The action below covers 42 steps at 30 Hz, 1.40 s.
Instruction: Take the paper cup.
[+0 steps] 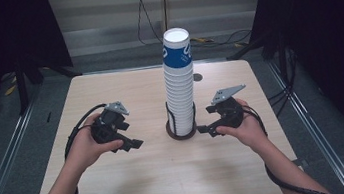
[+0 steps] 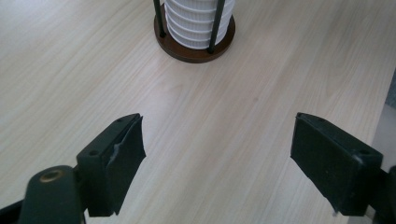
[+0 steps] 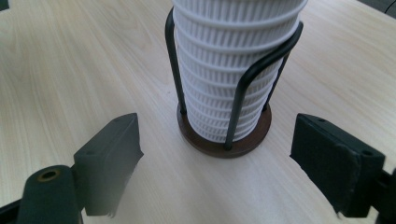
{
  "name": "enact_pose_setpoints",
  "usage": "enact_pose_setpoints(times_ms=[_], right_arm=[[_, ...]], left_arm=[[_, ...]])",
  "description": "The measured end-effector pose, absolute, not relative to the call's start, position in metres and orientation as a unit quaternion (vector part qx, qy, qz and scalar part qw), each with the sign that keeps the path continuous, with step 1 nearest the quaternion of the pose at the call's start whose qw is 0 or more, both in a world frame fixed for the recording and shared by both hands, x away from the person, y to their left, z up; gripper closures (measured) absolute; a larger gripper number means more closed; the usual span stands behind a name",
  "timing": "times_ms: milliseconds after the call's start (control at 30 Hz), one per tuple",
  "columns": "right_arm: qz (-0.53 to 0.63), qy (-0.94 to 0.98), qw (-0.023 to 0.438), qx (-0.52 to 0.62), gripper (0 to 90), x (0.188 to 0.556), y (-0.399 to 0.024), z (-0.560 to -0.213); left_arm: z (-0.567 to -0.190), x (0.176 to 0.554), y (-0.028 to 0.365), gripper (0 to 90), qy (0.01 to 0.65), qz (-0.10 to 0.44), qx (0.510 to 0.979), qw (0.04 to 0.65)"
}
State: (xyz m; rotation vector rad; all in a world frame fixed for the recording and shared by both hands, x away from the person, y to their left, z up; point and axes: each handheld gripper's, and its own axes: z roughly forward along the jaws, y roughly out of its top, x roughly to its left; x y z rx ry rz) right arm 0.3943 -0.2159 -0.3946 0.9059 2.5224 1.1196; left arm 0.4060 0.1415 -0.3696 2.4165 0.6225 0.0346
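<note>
Hands come in from the desk's (image 1: 121,184) near edge, each holding a gripper level and pointed inward at the stack of paper cups (image 1: 180,83). The left gripper (image 1: 136,144) hovers well apart from it, fingers (image 2: 116,163) spread with nothing between. The right gripper (image 1: 203,129) sits just beside the wire holder (image 3: 243,88) (dark round base (image 3: 224,147), mid-desk), fingers wide, gripping nothing.
</note>
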Motion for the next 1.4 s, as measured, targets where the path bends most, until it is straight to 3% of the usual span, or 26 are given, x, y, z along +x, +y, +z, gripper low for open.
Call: enact_pose_setpoints(times_ms=[367,700,1400], right_arm=[[0.395,0.862,0.123,0.295,14.3,0.407,-0.203,-0.374],[0.411,0.853,0.126,0.297,13.3,0.42,-0.203,-0.354],[0.43,0.851,0.114,0.281,13.2,0.432,-0.197,-0.316]], left_arm=[[-0.336,0.417,0.136,17.7,0.234,0.003,0.92,0.314],[-0.311,0.433,0.13,17.7,0.238,0.025,0.924,0.297],[-0.269,0.466,0.083,17.7,0.205,0.015,0.936,0.286]])
